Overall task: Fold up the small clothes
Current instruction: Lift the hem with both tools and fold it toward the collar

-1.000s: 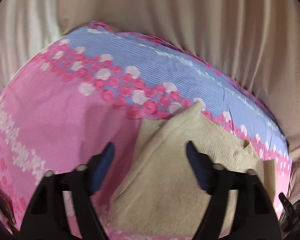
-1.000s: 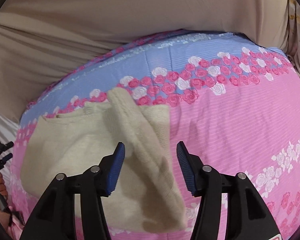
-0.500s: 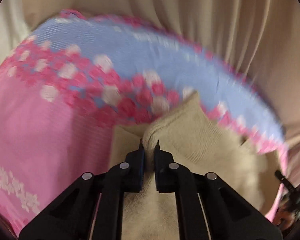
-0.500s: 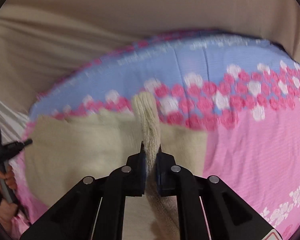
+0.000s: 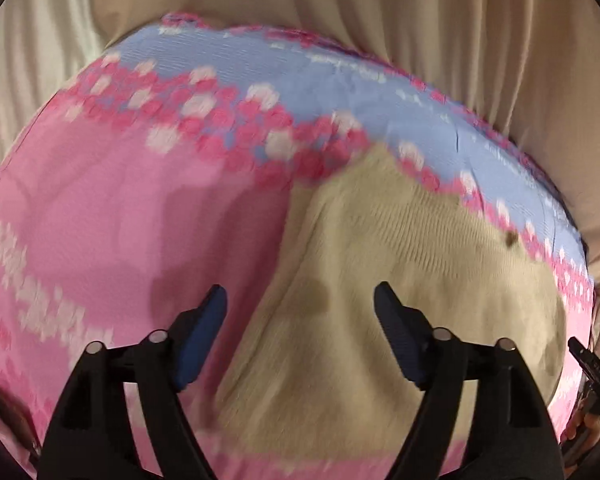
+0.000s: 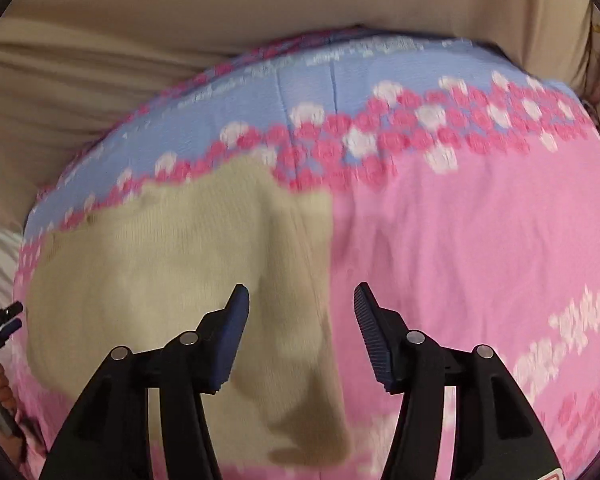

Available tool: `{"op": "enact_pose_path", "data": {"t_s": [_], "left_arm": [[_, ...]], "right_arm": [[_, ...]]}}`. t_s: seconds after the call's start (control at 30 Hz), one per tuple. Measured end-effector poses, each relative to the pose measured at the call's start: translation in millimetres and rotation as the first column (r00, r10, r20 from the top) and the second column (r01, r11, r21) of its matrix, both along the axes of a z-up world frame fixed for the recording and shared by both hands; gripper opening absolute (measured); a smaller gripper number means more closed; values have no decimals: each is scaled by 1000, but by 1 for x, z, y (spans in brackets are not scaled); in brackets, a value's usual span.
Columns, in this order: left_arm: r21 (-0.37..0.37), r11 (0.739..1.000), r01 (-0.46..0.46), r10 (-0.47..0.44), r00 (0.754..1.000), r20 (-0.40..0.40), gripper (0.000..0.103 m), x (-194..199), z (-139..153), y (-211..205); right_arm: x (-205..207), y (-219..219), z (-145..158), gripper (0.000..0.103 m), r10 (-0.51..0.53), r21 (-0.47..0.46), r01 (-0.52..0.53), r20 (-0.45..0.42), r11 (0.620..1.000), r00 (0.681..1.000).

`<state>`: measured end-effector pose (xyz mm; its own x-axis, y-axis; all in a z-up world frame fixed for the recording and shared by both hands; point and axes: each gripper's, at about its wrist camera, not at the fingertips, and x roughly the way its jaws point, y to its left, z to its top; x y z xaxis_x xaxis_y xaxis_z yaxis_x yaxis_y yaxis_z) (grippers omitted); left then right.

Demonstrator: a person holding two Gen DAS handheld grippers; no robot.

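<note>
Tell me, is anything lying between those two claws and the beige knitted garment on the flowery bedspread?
Nothing visible does. The left claw and right claw both hang just above the beige knitted garment, jaws opening with only its fabric showing between them. The flowery bedspread around it is bare of other things.

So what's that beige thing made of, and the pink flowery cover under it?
The beige garment looks like soft knitted yarn, maybe wool: fine ribbed rows show across it. The flowery cover looks like thin matte woven cloth, probably cotton, with a printed rose pattern.
</note>
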<state>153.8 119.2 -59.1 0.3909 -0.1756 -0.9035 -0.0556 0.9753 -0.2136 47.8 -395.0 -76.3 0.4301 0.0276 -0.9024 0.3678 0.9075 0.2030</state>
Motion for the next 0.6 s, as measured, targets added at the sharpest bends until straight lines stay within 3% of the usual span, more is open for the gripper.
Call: {"op": "enact_pose_path", "data": {"t_s": [0.1,0.2,0.33,0.37,0.4,0.43,0.47,0.6], "left_arm": [[-101,995,-18,8,995,-96,77,-28,-25,13],[-205,973,-103,67,982,-176,77,-48,-53,26],[-267,949,-170,130,978,-163,80,-56,-64,29],[-255,953,-164,126,979,-161,72,-55,-63,27],[-268,954,-135,98,984,-147,44,-52,-61,23],[-264,958,-112,74,986,-151,34,-49,-59,19],[-255,961,-106,69,986,-151,22,-46,-55,15],[-291,955,-59,41,997,-69,18,-55,-9,13]], "right_arm": [[-38,9,-16,64,2,49,0,-46,999,999],[-54,12,-35,67,-25,128,33,-63,991,998],[-51,14,-59,72,-94,250,111,-77,962,993],[-50,14,-61,71,-109,262,122,-64,957,992],[-48,15,-60,48,-106,279,113,-40,954,994],[-46,14,-59,25,-93,308,98,-31,946,995],[-45,13,-54,24,-102,326,103,-20,940,995],[-51,16,5,18,-45,235,26,79,972,996]]}}
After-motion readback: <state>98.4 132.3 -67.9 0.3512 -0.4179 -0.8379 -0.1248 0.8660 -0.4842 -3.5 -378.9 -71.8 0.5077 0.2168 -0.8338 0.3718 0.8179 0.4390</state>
